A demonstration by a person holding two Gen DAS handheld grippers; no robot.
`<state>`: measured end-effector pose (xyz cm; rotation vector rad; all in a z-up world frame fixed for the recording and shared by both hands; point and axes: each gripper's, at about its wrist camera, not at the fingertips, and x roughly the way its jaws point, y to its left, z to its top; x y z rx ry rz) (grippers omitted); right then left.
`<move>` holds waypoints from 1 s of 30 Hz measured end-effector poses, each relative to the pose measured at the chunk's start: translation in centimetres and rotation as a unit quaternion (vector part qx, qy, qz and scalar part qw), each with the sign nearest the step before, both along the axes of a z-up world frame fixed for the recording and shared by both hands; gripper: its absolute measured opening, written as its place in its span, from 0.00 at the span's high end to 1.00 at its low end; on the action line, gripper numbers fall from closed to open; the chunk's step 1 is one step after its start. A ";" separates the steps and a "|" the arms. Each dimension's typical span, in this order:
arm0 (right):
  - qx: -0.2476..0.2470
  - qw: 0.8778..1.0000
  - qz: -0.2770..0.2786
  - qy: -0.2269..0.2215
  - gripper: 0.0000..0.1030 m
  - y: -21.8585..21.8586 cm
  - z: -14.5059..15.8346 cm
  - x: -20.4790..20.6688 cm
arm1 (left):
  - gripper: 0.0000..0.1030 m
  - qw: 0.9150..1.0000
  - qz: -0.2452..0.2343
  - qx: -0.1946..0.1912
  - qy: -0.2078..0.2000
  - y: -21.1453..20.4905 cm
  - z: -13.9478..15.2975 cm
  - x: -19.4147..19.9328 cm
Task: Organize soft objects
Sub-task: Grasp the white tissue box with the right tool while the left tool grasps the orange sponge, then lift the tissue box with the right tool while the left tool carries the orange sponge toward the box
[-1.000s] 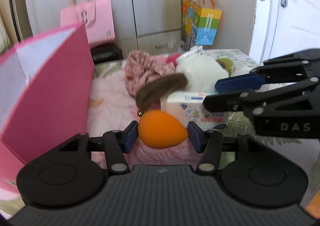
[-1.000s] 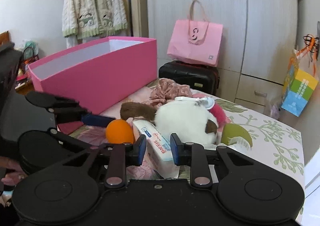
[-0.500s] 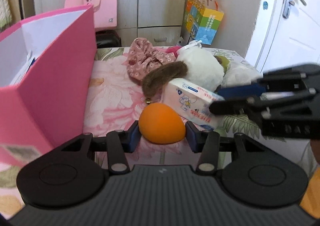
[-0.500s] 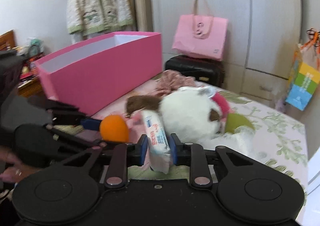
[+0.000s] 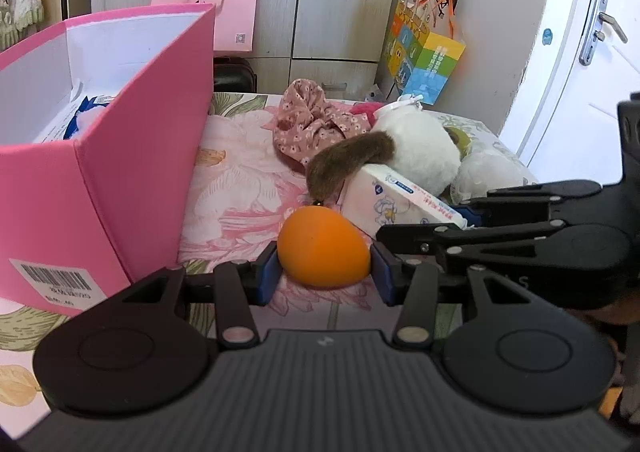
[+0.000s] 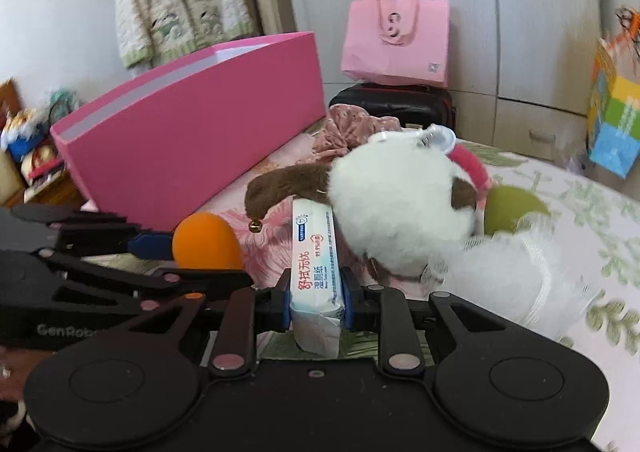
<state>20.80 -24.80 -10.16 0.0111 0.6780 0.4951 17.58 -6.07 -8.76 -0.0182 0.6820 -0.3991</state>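
My left gripper (image 5: 324, 276) is shut on an orange egg-shaped sponge (image 5: 323, 254), held above the bed; the sponge also shows in the right wrist view (image 6: 206, 242). My right gripper (image 6: 316, 304) is shut on a white wet-wipes pack (image 6: 316, 256), which also shows in the left wrist view (image 5: 394, 201). An open pink box (image 5: 120, 155) stands to the left, with some items inside. A white and brown plush toy (image 6: 396, 215) lies just behind the pack, with a pink floral scrunchie (image 5: 316, 123) and a green sponge (image 6: 508, 207) nearby.
A floral bed sheet (image 5: 240, 187) covers the surface. A pink paper bag (image 6: 396, 39) stands on a black suitcase (image 6: 392, 103) by the wardrobe. A colourful gift bag (image 5: 424, 55) hangs on the wall. A white mesh bundle (image 6: 516, 280) lies at the right.
My right gripper closed on the wet-wipes pack and lifted its near end. My left gripper, holding the orange sponge, rose and pulled back, so the pink box's inside now shows.
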 end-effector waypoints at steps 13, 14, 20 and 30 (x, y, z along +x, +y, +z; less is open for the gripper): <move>0.044 0.995 -0.089 0.012 0.75 0.2 0.0 -5.8 | 0.55 0.999 -0.017 -0.009 0.029 2.2 0.6 -2.5; 0.045 0.994 -0.094 0.012 0.75 0.2 0.1 -6.2 | 0.55 0.999 -0.017 -0.009 0.032 2.4 0.7 -2.8; 0.034 0.994 -0.107 0.016 0.75 0.3 0.6 -8.5 | 0.55 0.998 -0.024 -0.025 0.060 4.2 0.9 -4.2; 0.008 0.997 -0.071 0.014 0.75 2.0 2.4 -11.4 | 0.55 0.993 -0.043 -0.044 0.097 7.2 1.4 -6.0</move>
